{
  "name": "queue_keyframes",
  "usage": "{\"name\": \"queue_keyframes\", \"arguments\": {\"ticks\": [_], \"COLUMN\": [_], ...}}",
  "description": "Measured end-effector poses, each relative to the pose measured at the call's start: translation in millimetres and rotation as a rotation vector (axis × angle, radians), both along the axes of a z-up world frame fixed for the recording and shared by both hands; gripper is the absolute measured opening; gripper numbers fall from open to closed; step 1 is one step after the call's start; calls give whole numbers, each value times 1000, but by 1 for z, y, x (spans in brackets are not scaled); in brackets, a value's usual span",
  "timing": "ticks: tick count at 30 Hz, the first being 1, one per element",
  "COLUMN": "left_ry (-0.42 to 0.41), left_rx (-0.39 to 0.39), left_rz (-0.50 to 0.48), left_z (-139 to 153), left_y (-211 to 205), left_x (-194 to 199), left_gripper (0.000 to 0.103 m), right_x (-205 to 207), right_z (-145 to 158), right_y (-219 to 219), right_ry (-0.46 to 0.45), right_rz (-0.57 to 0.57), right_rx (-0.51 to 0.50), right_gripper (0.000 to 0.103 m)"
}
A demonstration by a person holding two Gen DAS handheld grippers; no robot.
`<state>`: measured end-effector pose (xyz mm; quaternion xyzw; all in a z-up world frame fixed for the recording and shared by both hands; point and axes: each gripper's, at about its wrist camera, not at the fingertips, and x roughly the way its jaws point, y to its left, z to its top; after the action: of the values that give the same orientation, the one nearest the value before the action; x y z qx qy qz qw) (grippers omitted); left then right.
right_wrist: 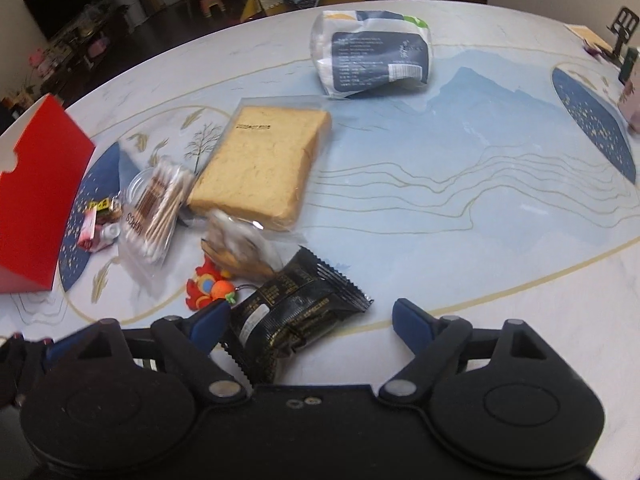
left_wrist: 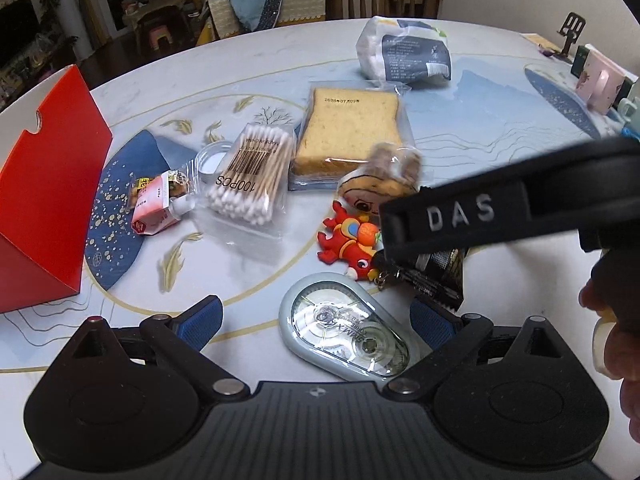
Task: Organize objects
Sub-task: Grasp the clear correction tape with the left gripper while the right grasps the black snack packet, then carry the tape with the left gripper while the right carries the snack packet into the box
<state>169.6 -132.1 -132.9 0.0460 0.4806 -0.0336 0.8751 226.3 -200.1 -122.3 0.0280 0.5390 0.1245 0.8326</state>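
While our left fingers [left_wrist: 316, 322] stand wide around the grey correction-tape dispenser [left_wrist: 346, 334] without pressing it, our right fingers [right_wrist: 310, 322] also stand apart, nothing gripped, with the black snack packet [right_wrist: 296, 308] lying between them, nearer the left pad. We cannot tell whether that pad touches the wrapper. Both things lie flat on the counter [right_wrist: 460, 208].

Just beyond sit the red dragon keychain [left_wrist: 350, 246] and a bagged plush toy [left_wrist: 380, 184], touching or nearly so. Farther out lie the cotton swabs [left_wrist: 250, 176], the wrapped bread slice [left_wrist: 348, 128], a small pink pouch [left_wrist: 158, 208] and a white-and-navy bag [left_wrist: 404, 54]; the red box [left_wrist: 48, 208] stands at the left.

We judge the step to be a double pick-up. Centre each thing first, close on the dispenser's narrow sides, take the packet across its middle, and keep clear of the keychain's ring.
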Motion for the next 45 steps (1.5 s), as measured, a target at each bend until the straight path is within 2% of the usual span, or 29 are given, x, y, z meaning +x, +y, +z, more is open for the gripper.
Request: {"name": "queue_keyframes", "arguments": {"ticks": [4,11,15,21,25,28,31,35,38,40,41,43,45], "left_ry": [7,31,50,31,11,17,24,17,4,-3,-6,-11,-10], "left_rx": [-12,-26,-20,-56,-51,-51,-56,-47,-52,-54,-55,-54,-48], "left_rz": [6,14,54,59,34,25,16,-2,-20,-40,-51,-72,-81], "left_z": [-2,-3,-7,-2,0,-3,-7,-9,-7,-5,-4,-2,-2], "left_y": [7,35,53,52,44,44,46,46,45,43,42,39,36], "left_x": [-3,-12,-16,-13,-7,-3,-1,-4,-5,-5,-5,-5,-5], "left_gripper": [101,101,101,101,100,100,99,91,82,69,66,48,47], "right_x": [-1,-12,-15,-9,-2,5,5,2,0,-1,-2,-5,-7], "right_z": [-2,0,6,13,5,-2,-3,-1,0,0,1,2,2], "right_y": [-2,-21,-33,-26,-22,-24,-18,-8,-6,-9,-10,-13,-17], "right_ry": [4,-6,-24,-34,-16,21,22,8,-3,-7,-10,-22,-31], "right_rz": [14,95,106,79,4,-58,-56,-16,2,8,14,24,32], "right_rx": [3,-4,-12,41,36,74,63,33,19,25,30,20,17], "right_gripper": [81,81,81,81,81,80,76,62,54,47,40,39,37]}}
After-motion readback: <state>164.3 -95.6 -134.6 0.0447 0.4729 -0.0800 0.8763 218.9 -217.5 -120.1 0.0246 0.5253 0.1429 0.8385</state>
